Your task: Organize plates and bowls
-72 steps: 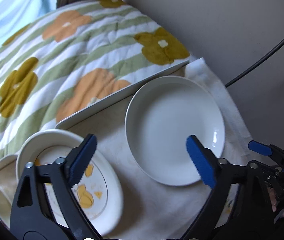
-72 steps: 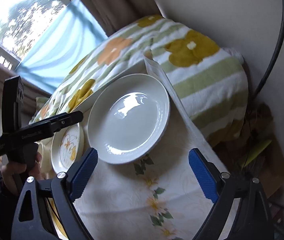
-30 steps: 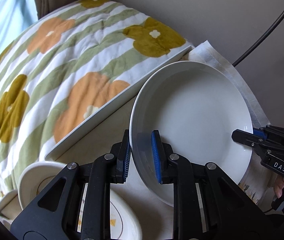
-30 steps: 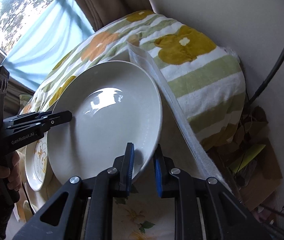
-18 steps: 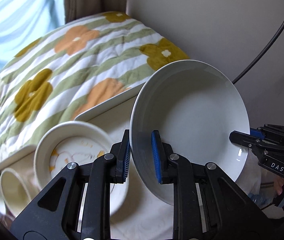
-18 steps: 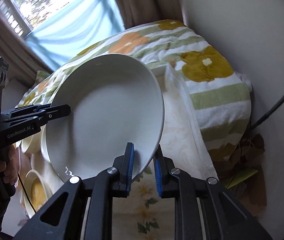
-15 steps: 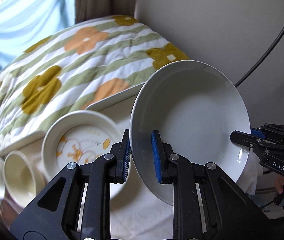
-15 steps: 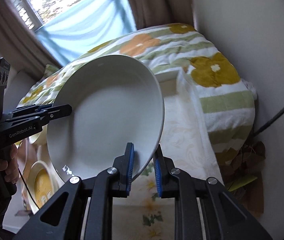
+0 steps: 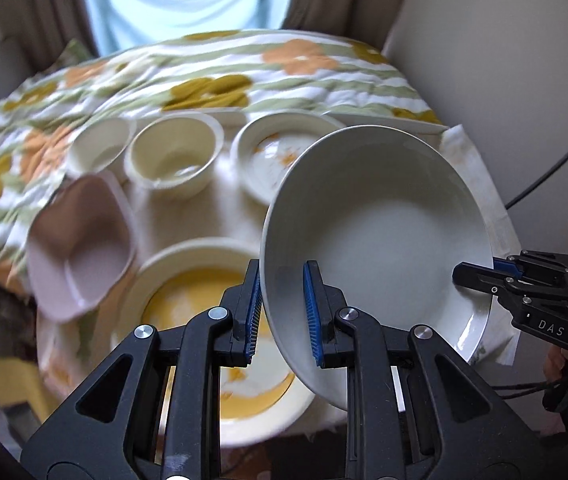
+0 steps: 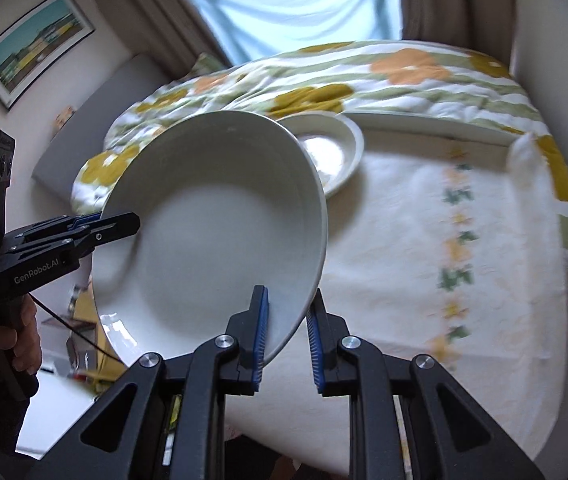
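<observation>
White plate (image 9: 380,232) tilted, hollow toward the cameras (rim pinched between both clamped tongs (image 9: 282,312) (image 10: 286,326)).

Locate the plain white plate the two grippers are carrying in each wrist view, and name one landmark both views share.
Left wrist: the white plate fills centre-right, tilted, its near-left rim clamped by the left gripper.
Right wrist: the plate fills centre-left, its near-right rim clamped by the right gripper.
Shared landmark: the floral striped quilt behind the plate, below the window.
</observation>
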Available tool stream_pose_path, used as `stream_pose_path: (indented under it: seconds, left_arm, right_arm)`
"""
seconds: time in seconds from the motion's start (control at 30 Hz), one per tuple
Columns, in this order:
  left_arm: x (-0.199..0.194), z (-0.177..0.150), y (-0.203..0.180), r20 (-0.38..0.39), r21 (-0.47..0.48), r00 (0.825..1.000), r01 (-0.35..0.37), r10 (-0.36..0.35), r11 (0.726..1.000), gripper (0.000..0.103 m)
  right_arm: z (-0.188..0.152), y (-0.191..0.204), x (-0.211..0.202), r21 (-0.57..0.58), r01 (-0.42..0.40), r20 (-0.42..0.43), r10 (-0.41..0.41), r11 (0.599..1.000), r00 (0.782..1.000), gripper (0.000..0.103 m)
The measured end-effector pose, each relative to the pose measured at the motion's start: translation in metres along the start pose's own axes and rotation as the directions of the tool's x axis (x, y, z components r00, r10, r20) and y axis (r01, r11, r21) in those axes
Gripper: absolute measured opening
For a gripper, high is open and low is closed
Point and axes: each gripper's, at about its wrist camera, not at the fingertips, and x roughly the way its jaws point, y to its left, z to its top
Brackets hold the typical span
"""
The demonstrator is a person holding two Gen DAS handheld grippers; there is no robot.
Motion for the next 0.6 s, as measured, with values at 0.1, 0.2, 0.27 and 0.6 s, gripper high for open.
stream_pose_path:
  seconds: [0.1,0.2,0.27,0.6]
  left_arm:
    - [-0.004,-0.024,0.027,-0.028,-0.054,0.999,-0.031,0.029,0.998,0.017]
    - [-0.001,-0.044,0.053,-0.057,-0.1,0.998,-0.041,0.035,0.994,0.017]
    - [0.007,-0.053,0.07,-0.078,-0.123,0.997,-0.037,0.028,0.992,0.017]
    - [0.049,-0.073,0.115,-0.146,-0.167,0.989,0.005,-0.029,0.986,0.017]
  right_arm:
    - [-0.005,0.019,0.02,-0.007,-0.058,-0.056,0.057,0.998,0.997,0.017]
    - [-0.01,0.036,0.04,-0.01,-0.085,-0.103,0.084,0.996,0.991,0.017]
    - [-0.011,0.047,0.053,-0.024,-0.076,-0.128,0.073,0.997,0.989,0.017]
    - [-0.004,0.075,0.093,-0.044,-0.004,-0.193,-0.005,0.999,0.981,0.017]
